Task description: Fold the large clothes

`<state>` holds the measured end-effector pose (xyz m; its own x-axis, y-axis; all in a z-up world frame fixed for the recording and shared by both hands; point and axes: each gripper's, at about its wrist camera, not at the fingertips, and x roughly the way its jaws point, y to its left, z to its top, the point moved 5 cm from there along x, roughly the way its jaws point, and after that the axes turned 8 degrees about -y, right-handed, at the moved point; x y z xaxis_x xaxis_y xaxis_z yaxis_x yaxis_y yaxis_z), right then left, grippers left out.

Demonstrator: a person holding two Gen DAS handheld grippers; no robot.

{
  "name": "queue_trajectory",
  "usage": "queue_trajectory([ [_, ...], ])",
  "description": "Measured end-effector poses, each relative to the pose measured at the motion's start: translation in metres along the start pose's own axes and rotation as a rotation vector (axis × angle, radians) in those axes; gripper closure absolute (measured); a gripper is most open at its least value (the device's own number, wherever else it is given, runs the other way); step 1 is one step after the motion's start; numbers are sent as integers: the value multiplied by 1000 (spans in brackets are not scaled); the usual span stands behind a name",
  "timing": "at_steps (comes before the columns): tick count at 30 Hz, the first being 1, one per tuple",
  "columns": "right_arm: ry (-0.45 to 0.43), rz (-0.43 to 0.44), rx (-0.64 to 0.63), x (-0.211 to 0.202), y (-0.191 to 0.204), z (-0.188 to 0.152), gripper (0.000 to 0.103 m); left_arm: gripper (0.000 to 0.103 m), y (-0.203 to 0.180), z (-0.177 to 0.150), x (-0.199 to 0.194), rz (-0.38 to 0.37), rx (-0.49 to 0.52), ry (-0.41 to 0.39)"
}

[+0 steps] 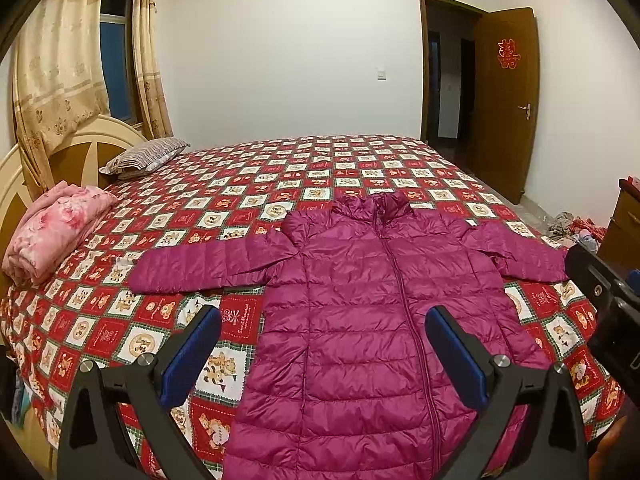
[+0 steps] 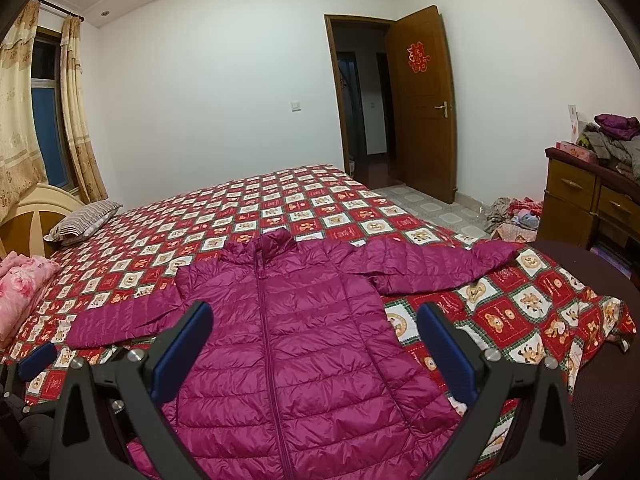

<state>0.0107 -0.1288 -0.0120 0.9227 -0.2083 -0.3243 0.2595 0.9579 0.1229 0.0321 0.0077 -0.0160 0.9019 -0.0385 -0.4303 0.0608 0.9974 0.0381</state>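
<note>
A magenta quilted puffer jacket (image 1: pixel 360 320) lies flat and zipped on the bed, front up, collar away from me, both sleeves spread out sideways. It also shows in the right wrist view (image 2: pixel 304 340). My left gripper (image 1: pixel 322 320) is open and empty, held above the jacket's lower left part. My right gripper (image 2: pixel 316 316) is open and empty, above the jacket's lower middle. The left gripper's blue pad (image 2: pixel 36 354) shows at the left edge of the right wrist view. The right gripper's body (image 1: pixel 600 296) shows at the right edge of the left wrist view.
The bed (image 1: pixel 280 184) has a red checked bear-print cover. A folded pink blanket (image 1: pixel 52 228) and a striped pillow (image 1: pixel 144 156) lie by the headboard. A wooden dresser (image 2: pixel 592 200) with piled clothes stands right. Clothes lie on the floor (image 2: pixel 516 212) near the open door (image 2: pixel 420 100).
</note>
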Motion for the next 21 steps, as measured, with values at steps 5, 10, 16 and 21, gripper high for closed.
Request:
queue_trajectory([
  [5, 1, -1, 1, 0, 0, 0, 0, 1, -1, 0, 0, 0, -1, 0],
  [10, -2, 0, 1, -1, 0, 0, 0, 1, -1, 1, -1, 0, 0, -2],
  [16, -4, -2, 2, -2, -1, 1, 0, 1, -1, 4, -4, -2, -3, -13],
  [21, -8, -5, 5, -4, -1, 5, 0, 1, -1, 4, -5, -2, -5, -17],
])
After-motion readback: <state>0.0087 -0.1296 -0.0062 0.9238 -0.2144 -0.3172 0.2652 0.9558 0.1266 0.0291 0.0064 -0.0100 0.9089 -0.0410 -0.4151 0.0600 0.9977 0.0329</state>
